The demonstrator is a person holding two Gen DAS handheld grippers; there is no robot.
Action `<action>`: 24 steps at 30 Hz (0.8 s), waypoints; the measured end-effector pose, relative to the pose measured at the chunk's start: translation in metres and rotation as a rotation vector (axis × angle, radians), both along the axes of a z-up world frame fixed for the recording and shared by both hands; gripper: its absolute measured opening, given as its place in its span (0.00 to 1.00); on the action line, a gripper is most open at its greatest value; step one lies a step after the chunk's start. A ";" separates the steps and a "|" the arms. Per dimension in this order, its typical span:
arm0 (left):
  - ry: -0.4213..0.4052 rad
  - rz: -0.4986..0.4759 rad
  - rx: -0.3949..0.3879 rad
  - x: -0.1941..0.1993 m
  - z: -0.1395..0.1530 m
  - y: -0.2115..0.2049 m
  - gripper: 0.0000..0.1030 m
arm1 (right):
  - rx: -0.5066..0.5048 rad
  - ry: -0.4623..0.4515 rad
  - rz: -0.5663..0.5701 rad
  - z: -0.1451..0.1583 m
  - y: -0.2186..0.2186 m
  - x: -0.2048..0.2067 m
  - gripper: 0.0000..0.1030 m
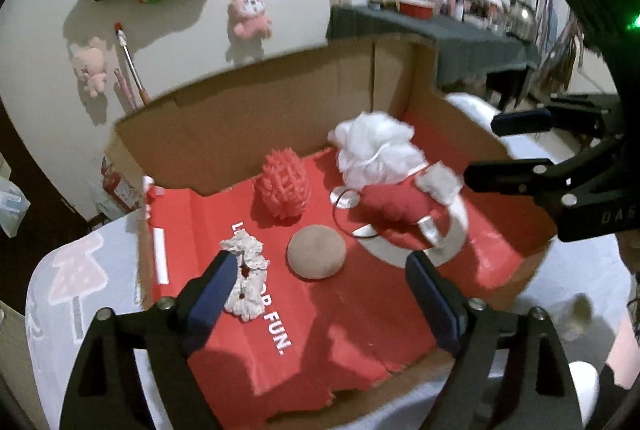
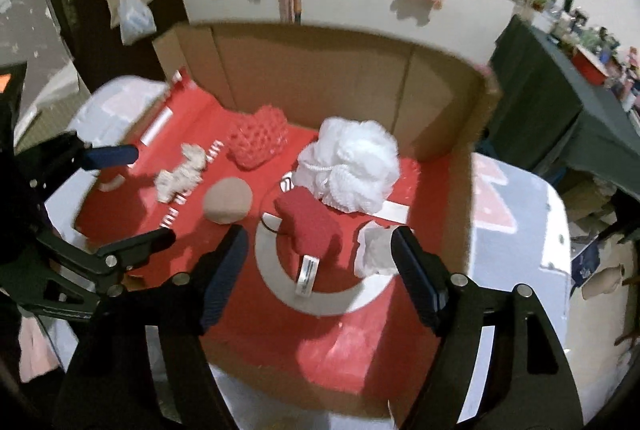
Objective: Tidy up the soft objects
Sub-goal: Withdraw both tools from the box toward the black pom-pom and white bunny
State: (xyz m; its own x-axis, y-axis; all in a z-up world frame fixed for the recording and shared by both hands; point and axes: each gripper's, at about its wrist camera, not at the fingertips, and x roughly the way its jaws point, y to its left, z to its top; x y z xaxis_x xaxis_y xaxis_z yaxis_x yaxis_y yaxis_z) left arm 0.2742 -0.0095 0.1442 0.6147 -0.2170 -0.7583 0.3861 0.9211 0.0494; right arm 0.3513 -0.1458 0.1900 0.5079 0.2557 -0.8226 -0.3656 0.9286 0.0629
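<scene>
I see a box (image 2: 312,70) of matt brown cardboard, its floor printed a smooth red. The bath pouf (image 2: 352,166) is frothy white mesh; the spiky ball (image 2: 260,142) looks like rubbery coral plastic. The round sponge (image 2: 228,205) is matt tan, finely grained. The red mitt (image 2: 308,226) is napped cloth with fluffy white trim. My tongs (image 2: 320,270) are matt black plastic with ribbed blue pads.

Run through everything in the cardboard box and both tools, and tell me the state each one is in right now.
Left tool: open, holding nothing.
Right tool: open, holding nothing.
Cardboard box: open on top, back wall upright.
White bath puff: lying loose, resting against the red stocking.
Red stocking: lying flat.
Red knobbly ball: resting near the back wall.
Tan sponge: lying alone.
White scrunchie: lying crumpled.
</scene>
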 end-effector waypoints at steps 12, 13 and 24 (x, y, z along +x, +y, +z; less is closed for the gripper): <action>-0.234 0.025 -0.153 -0.107 0.058 0.008 1.00 | 0.066 -0.230 -0.066 0.062 -0.022 -0.114 0.81; -0.254 0.030 -0.157 -0.118 0.061 0.009 1.00 | 0.067 -0.251 -0.067 0.065 -0.022 -0.126 0.82; -0.414 0.096 -0.214 -0.211 0.055 0.013 1.00 | 0.060 -0.493 -0.106 0.070 -0.019 -0.247 0.86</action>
